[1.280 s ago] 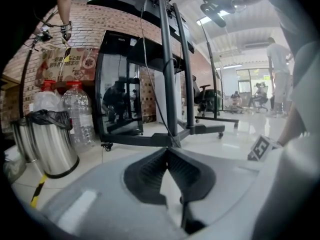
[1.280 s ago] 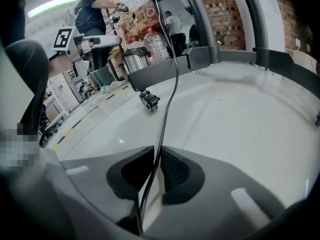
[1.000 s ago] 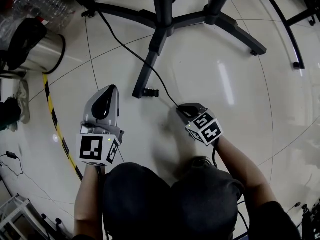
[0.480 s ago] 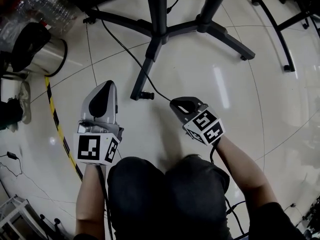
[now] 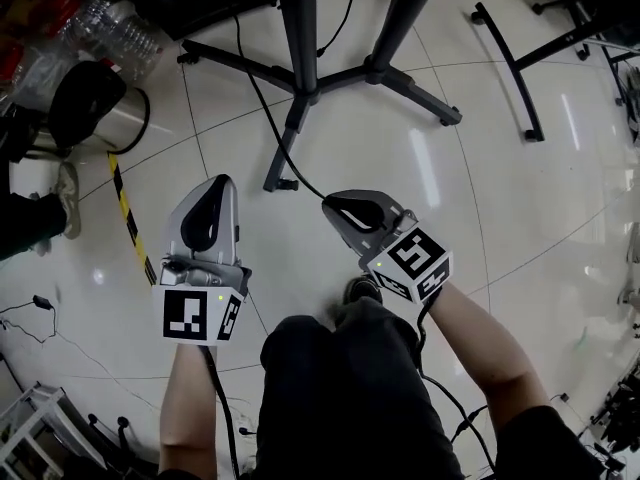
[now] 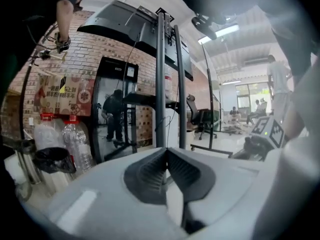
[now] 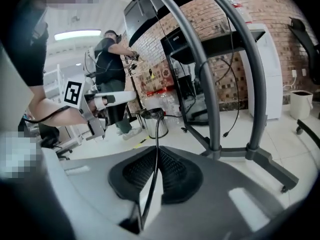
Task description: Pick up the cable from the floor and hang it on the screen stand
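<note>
Cable [image 7: 156, 139] is sitting pinched in the right gripper [image 7: 157, 156], whose jaws are clenching on it. The thin black line is running straight up between the ribbed pads at the middle of the right gripper view. In the head view it is trailing from that gripper at frame centre up and left over the floor [image 5: 470, 198], passing just beside a leg of the stand [image 5: 298, 38] and heading for the top edge; where it ends is out of sight. The left gripper [image 6: 166, 156], at lower left of the head view, is closed on nothing, pads together, and facing the stand's poles. The pick looks done and the hang is yet to come. The carry is calling for a firm pinch, since a thin cable slides easily through ribbed pads. The slack by that leg is the likely snag, so lifting it clear before swinging across is looking wise. The far end may be plugged in, so no yanking. The left gripper could be taking a second hold further along to form a loop. Releasing only once the stand is bearing the cable's weight seems best.
</note>
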`<action>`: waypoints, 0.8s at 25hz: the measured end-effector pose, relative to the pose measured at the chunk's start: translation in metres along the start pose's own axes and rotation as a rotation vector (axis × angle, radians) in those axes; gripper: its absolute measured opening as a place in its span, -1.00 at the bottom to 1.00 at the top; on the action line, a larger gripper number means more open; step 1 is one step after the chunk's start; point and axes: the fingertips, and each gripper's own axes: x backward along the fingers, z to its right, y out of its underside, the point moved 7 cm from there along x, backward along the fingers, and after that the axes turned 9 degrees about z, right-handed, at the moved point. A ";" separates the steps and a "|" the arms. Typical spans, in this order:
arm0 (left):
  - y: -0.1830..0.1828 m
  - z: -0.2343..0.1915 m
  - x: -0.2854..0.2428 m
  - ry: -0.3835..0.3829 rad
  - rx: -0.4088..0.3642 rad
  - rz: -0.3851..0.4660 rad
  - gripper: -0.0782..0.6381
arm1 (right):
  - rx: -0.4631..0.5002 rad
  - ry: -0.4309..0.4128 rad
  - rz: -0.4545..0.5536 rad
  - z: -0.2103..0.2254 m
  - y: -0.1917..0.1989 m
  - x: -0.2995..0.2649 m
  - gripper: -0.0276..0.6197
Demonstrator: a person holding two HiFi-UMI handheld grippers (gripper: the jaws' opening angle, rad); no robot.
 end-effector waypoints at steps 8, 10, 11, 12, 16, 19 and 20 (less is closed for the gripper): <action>-0.131 0.009 0.010 -0.031 0.004 0.007 -0.76 | 0.014 -0.040 0.039 -0.049 -0.136 0.034 -0.85; -0.159 0.009 0.009 -0.040 0.006 0.010 -0.76 | 0.014 -0.043 0.062 -0.055 -0.168 0.038 -0.85; -0.172 0.010 0.008 -0.045 0.008 0.011 -0.76 | 0.012 -0.045 0.078 -0.058 -0.184 0.041 -0.85; -0.185 0.011 0.008 -0.049 0.010 0.013 -0.76 | 0.010 -0.049 0.097 -0.060 -0.199 0.045 -0.85; -0.228 0.032 0.017 -0.058 0.016 0.030 -0.76 | 0.024 -0.055 0.145 -0.076 -0.241 0.071 -0.85; -0.260 0.046 0.026 -0.052 0.018 0.038 -0.76 | 0.042 -0.065 0.142 -0.093 -0.271 0.088 -0.85; -0.272 0.048 0.028 -0.053 0.018 0.045 -0.76 | 0.056 -0.073 0.140 -0.099 -0.284 0.092 -0.85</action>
